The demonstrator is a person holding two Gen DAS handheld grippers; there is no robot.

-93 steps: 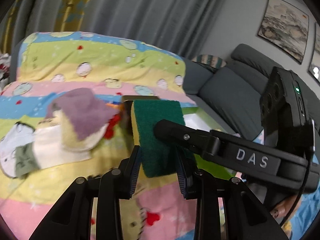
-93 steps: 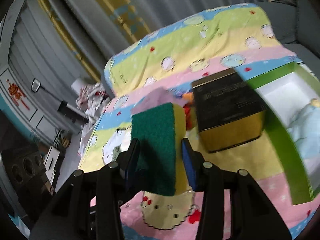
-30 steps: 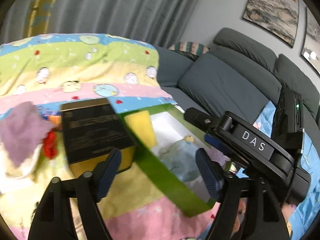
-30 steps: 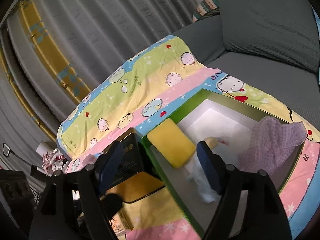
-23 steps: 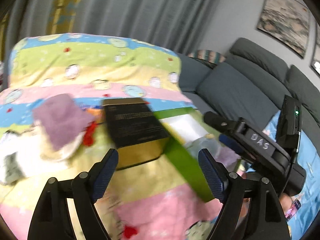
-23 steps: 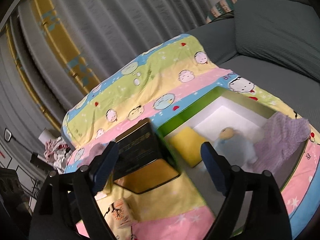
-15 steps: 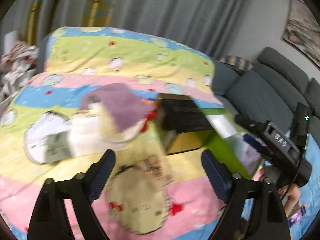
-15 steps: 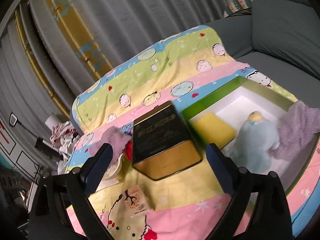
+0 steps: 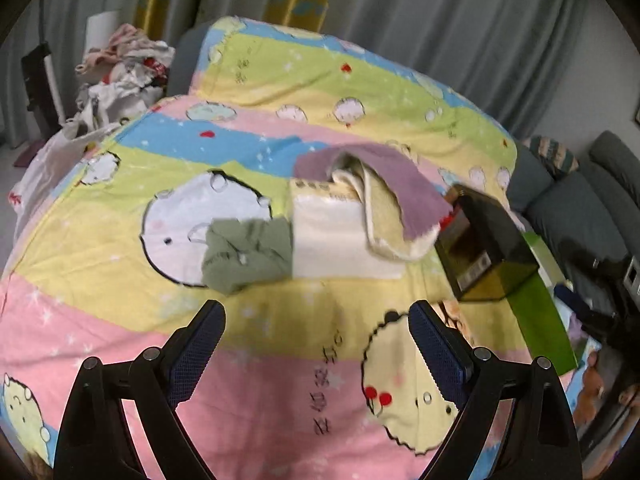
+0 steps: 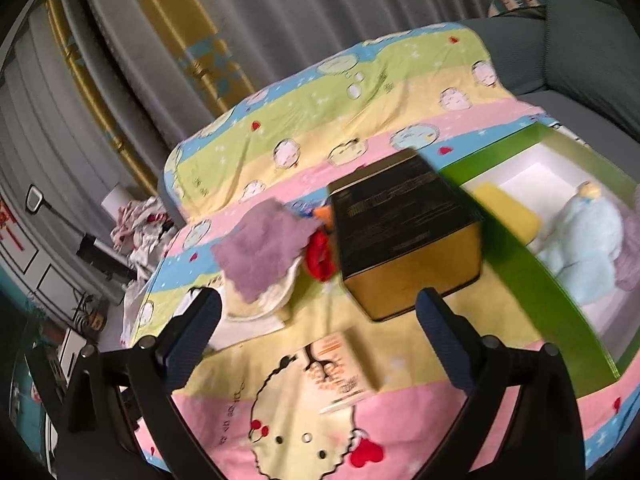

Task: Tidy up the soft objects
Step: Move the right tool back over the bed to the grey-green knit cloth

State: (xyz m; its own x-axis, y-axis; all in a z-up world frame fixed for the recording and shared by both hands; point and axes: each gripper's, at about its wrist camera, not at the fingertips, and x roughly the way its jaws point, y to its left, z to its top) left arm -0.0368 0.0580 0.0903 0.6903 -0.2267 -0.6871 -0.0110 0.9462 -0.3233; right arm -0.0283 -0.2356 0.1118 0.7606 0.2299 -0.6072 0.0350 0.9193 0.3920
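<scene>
A purple cloth is draping over a cream towel at twelve o'clock, a crumpled olive-green cloth lying just beside it at nine. Inside the green tray at three o'clock, a yellow sponge is lying flat beside a pale-blue plush toy.

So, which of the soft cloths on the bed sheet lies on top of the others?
The purple fuzzy towel: it drapes over the cream towel, while the crumpled grey-green cloth lies alongside them.
</scene>
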